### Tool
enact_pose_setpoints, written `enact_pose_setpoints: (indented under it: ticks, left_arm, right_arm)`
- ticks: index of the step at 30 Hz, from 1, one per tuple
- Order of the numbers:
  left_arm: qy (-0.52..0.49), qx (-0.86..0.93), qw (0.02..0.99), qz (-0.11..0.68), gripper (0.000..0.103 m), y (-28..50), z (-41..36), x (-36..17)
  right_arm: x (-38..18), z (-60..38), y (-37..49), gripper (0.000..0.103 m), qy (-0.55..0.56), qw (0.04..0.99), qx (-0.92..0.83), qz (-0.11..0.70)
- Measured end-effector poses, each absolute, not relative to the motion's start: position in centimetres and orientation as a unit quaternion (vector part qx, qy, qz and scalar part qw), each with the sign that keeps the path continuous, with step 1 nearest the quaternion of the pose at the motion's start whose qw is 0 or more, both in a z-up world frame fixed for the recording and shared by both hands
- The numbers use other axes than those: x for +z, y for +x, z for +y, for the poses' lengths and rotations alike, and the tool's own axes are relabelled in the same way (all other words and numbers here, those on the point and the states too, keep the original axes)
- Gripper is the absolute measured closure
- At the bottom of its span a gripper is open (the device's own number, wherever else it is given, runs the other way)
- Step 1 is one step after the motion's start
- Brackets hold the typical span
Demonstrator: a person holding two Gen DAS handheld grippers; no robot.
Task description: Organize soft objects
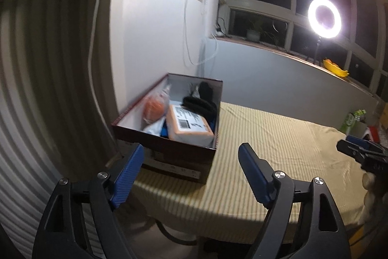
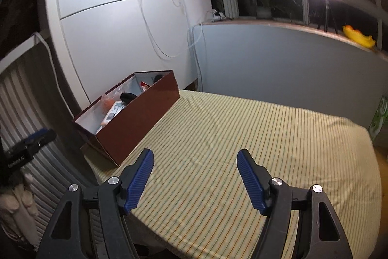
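Grippers both empty, fingers spread wide: left gripper [image 1: 190,176] hangs just short of the box, right gripper [image 2: 195,180] over bare striped bedsheet [image 2: 254,137]. Next out, dark-red cardboard box [image 1: 169,149] at the sheet's left edge by the wall, lid off, sitting on what looks like its lid. Soft stuff already inside: orange padded mailer w/ barcode label [image 1: 189,124], orange ball in clear bag [image 1: 154,109], black fabric bundle [image 1: 200,101], white/blue pouch [image 1: 155,129]. All prob. light, squashy, bag film slippery; pinch mailer by an edge, fabric mid-bunch. Farther back: ring light [image 1: 324,17], yellow dish [image 1: 335,68] on sill.
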State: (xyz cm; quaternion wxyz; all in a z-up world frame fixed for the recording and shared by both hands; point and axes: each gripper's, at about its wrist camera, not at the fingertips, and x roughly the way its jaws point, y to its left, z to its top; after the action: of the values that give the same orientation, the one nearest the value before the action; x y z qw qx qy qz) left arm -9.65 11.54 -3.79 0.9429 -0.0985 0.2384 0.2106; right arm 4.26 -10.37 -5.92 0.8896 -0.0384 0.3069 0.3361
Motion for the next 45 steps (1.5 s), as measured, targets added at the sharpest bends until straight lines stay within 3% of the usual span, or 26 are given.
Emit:
enact_pose_setpoints:
  ticks: [5, 45]
  left_arm:
    - [-0.098, 0.221, 0.942, 0.234, 0.021, -10.3, 11.4, -3.7]
    - [-0.115, 0.243, 0.931, 0.248, 0.021, -10.6, 12.9, -4.6]
  right_arm:
    - [-6.0, -9.4, 1.9, 0.029, -0.056, 0.892, 0.349, 0.281]
    - [-7.1, -9.2, 2.1, 0.028, -0.062, 0.894, 0.344, 0.28]
